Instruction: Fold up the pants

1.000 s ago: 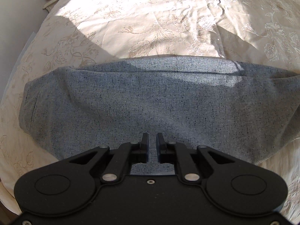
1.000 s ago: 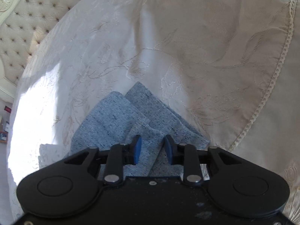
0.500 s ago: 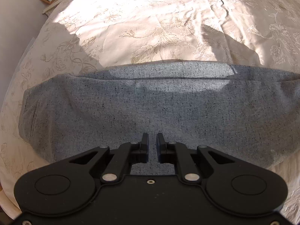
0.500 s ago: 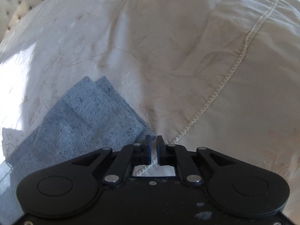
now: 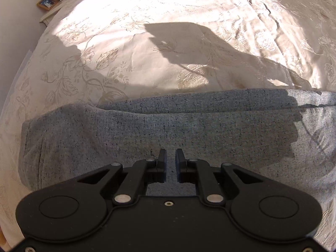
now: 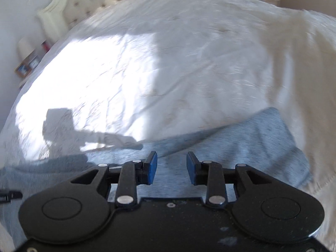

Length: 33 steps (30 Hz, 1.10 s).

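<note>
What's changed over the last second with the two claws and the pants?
The right claw was closed on the pants' leg ends, let them go, and swung over along the legs; its jaws have just been opening, nothing between them. In the left wrist view the pants sit lower and a shadow has moved over the bedspread. Unchanged: the left claw is narrowly open above the fabric, and the pants lie flat.

Right hand-held gripper point(image 6: 171, 159) swung off the pants' point(image 6: 241, 145) hem corner, rolled & lifted; its jaws were just opening, w/ nothing between them. Its view blurred, now taking in headboard point(image 6: 88, 2) & sunlit bed point(image 6: 189, 52). Left hand-held gripper point(image 5: 171, 157) slid along pants; more bedspread showed beyond the far edge.
</note>
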Each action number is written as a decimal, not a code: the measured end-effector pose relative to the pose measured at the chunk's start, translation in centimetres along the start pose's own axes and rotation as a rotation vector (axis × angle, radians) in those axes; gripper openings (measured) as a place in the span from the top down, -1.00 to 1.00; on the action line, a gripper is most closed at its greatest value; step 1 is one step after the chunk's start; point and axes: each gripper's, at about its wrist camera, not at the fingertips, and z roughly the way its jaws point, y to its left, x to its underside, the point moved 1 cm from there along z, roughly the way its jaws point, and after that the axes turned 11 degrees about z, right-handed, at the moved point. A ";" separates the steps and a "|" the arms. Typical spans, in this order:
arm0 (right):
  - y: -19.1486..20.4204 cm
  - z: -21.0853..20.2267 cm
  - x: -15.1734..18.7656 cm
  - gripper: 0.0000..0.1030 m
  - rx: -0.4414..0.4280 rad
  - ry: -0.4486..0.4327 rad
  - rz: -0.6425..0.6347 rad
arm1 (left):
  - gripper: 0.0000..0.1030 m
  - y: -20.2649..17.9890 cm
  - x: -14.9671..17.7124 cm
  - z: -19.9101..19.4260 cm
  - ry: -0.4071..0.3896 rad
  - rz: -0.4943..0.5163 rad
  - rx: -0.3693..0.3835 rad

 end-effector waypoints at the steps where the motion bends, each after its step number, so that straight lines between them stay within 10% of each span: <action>1: 1.1 0.6 0.0 0.37 -0.014 0.018 -0.062 | 0.63 0.4 0.1 0.2 0.002 -0.002 0.001; 14: 10.9 7.6 2.1 0.35 -0.127 0.212 -0.826 | 0.63 4.2 1.5 1.8 0.054 -0.064 0.074; 19: 11.0 8.7 2.5 0.38 -0.138 0.289 -0.833 | 0.63 5.1 1.9 2.5 0.062 -0.074 0.075; 22: 10.9 8.4 2.3 0.92 -0.158 0.329 -0.793 | 0.63 5.3 1.9 2.6 0.056 -0.074 0.076; 33: 10.3 7.6 0.6 0.95 -0.035 0.142 -0.704 | 0.63 6.3 0.3 2.8 0.012 -0.093 0.075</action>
